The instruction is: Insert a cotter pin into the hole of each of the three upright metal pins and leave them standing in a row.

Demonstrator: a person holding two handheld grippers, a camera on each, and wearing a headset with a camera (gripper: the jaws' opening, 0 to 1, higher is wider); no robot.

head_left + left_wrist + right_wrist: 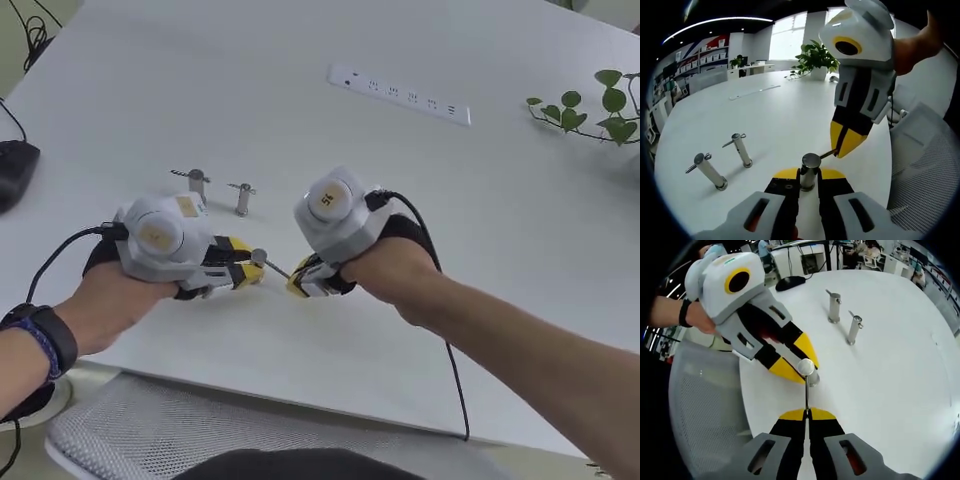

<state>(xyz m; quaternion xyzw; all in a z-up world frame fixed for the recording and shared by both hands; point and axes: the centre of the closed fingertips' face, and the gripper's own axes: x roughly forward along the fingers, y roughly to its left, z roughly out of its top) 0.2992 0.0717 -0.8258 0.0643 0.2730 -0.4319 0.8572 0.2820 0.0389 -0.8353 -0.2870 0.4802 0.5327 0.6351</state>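
- Reading a dark mark on the round yellow disc on top of the right gripper (300, 285) in the head view; looking like "15", turned sideways, so not certain.
- Spotting a tan sticker on the white body of the left gripper (250, 268); print too small for reading.
- Noting a long white power strip (400, 95) lying far back on the white table (500, 230); its markings too small for reading.
- Clamping, with the left gripper's black-and-yellow jaws drawn narrow, a short silver metal pin with a flat round head (810, 167); gripping it by the shank, head poking out above the jaw tips, near the table's front edge.
- Pinching, with the right gripper's jaws closed tight, a thin silver wire cotter pin (806, 395); pointing it straight out from the tips, free end meeting the held metal pin just below the head.
- Facing tip to tip, both grippers close together over the table, a bare hand gripping each.
- Showing two more silver pins standing upright side by side farther back on the table: the rear standing pin (197, 183) and the front standing pin (242, 200), near each other but apart.
- Carrying, each of these two, a wire cotter pin crosswise through the top, ends sticking out to the sides.
- Catching a leafy green plant (590, 110) at the table's far right edge.
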